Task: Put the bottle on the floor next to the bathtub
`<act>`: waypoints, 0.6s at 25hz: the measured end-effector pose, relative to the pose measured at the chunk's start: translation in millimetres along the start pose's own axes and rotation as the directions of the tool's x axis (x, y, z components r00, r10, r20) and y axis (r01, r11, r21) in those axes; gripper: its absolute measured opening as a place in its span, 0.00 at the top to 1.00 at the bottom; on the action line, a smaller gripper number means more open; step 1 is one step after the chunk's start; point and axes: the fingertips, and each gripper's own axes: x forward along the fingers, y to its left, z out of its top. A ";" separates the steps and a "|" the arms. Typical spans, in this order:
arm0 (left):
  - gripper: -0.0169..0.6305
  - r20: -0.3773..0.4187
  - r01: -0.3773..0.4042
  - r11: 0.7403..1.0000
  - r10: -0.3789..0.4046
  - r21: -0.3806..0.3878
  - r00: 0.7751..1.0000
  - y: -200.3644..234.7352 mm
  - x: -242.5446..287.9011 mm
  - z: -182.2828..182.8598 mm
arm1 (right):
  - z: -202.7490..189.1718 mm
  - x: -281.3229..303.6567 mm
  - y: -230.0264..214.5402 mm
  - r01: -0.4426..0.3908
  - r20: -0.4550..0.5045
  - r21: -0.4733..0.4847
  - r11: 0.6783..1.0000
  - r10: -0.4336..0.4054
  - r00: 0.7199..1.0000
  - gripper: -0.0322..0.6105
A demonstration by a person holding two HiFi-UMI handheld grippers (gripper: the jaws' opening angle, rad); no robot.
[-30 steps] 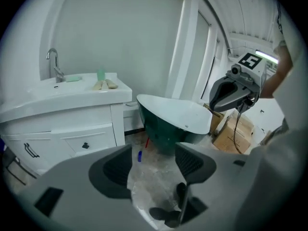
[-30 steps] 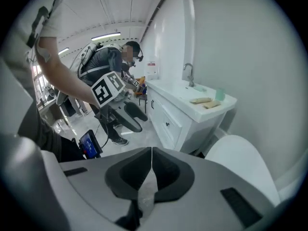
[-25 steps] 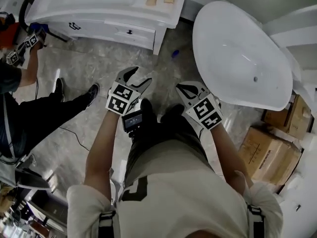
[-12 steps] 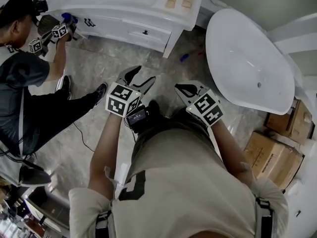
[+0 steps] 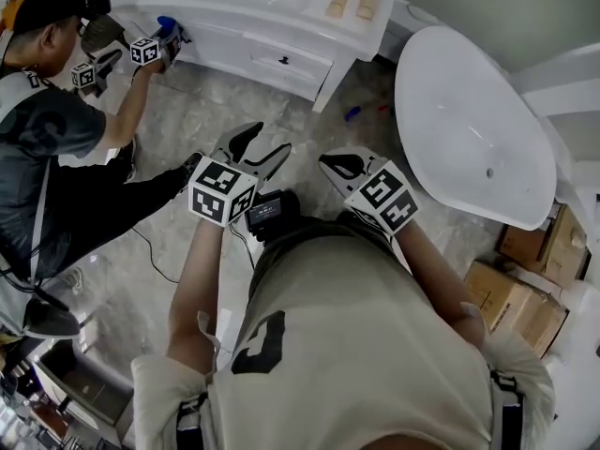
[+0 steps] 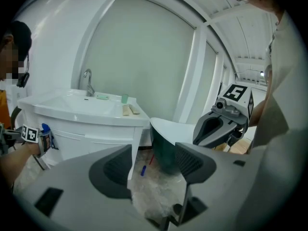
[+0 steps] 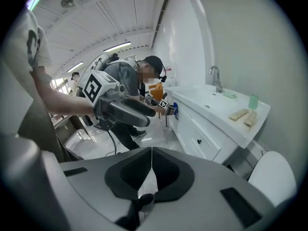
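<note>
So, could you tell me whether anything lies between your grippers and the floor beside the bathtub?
Only a small blue item and a thin red one lie on that floor, between the vanity and the bathtub; nothing else visible blocks it.

On floor (image 5: 216, 111) by bathtub (image 5: 469, 129), small blue item (image 5: 352, 112): too small to identify. Head view: vanity (image 5: 272, 7) cut off at top edge.

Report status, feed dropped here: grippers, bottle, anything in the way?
Left gripper open, empty. Right gripper shut, empty. Bottle in neither. Second person at the cabinet, away from the bathtub.
</note>
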 end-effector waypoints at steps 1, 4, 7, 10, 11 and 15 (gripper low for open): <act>0.47 0.004 -0.001 1.000 0.001 0.001 1.000 -5.9 -2.4 1.8 | -1.4 -3.8 3.1 -0.015 0.004 -0.005 1.000 0.015 1.000 0.91; 0.47 0.019 -0.017 1.000 0.017 0.006 1.000 -30.0 -9.8 8.1 | -8.9 -23.4 11.1 -0.046 0.016 -0.011 0.999 0.046 0.999 0.91; 0.47 0.035 -0.023 1.000 0.023 0.002 0.999 -59.1 -8.7 16.0 | -20.4 -48.9 7.4 -0.043 0.040 -0.005 0.999 0.043 0.998 0.91; 0.48 0.056 -0.024 1.000 0.025 -0.013 0.998 -86.9 -0.6 25.3 | -39.4 -76.3 4.5 -0.063 0.057 0.024 0.998 0.061 0.997 0.91; 0.50 0.067 -0.023 1.000 0.024 -0.018 0.997 -97.3 2.9 28.9 | -46.8 -86.5 3.0 -0.064 0.063 0.030 0.997 0.062 0.996 0.91; 0.58 0.088 -0.023 1.000 0.022 0.009 0.996 -138.1 23.7 41.8 | -76.0 -124.3 -11.0 -0.041 0.092 0.049 0.998 0.036 0.995 0.91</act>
